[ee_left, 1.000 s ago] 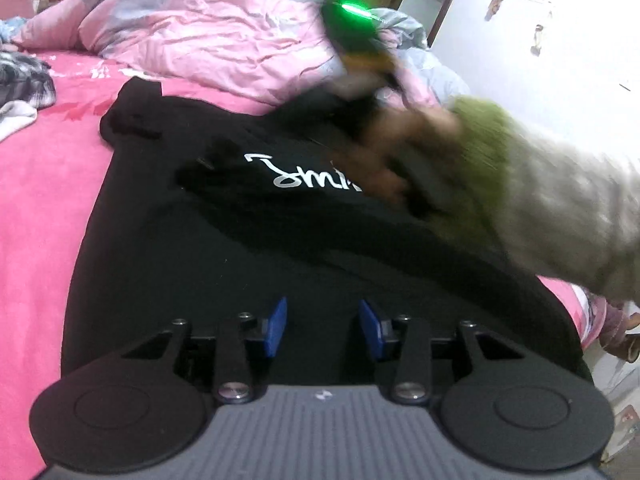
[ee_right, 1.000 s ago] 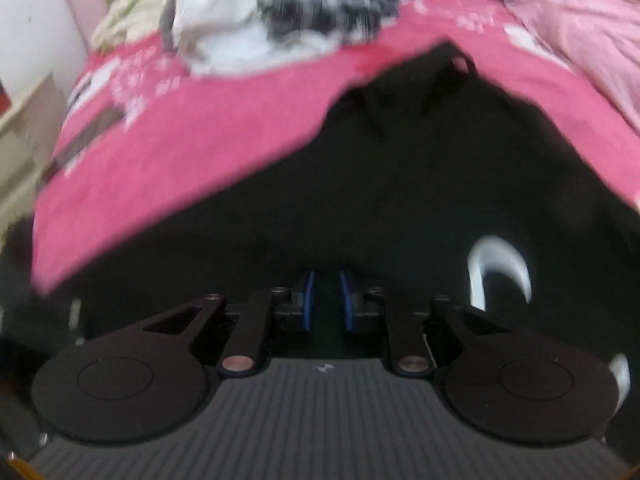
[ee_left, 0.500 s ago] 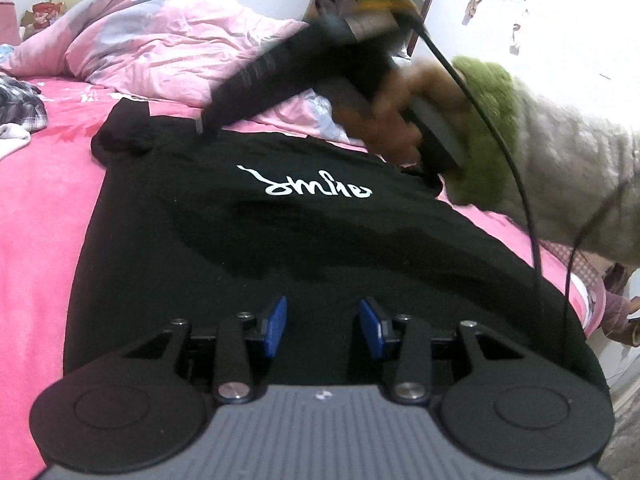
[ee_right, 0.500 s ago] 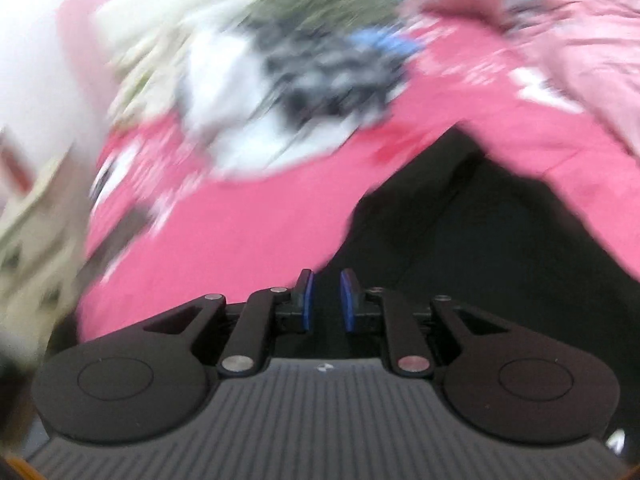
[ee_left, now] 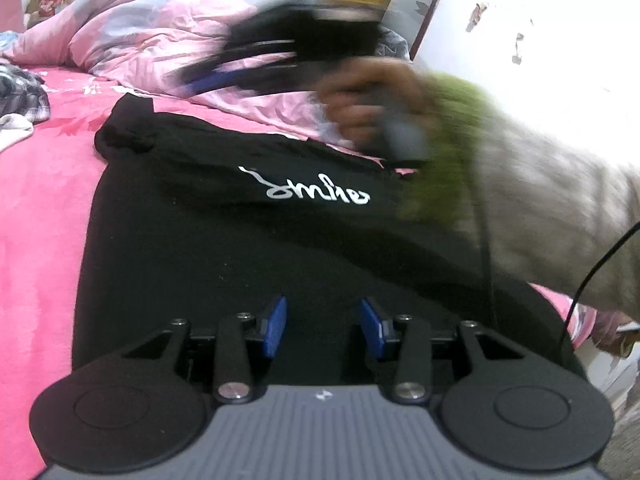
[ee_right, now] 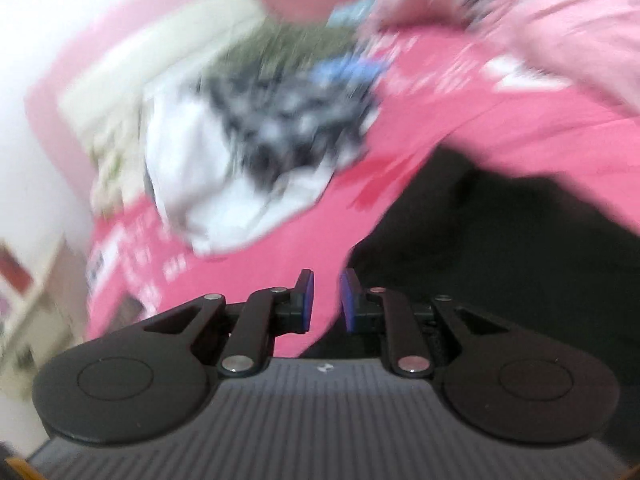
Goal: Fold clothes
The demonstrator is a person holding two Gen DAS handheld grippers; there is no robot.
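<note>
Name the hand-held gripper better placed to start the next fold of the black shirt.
Left hand-held gripper: jaws apart, low over the black shirt hem. The right hand-held gripper is raised, blurred, nearly closed, empty.

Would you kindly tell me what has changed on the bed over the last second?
The right gripper has lifted off the black shirt toward the pink quilt and rolled; nothing sits between its narrowly parted fingers. The shirt has stayed flat on the pink sheet, and the left gripper stays open, low over the hem.
</note>
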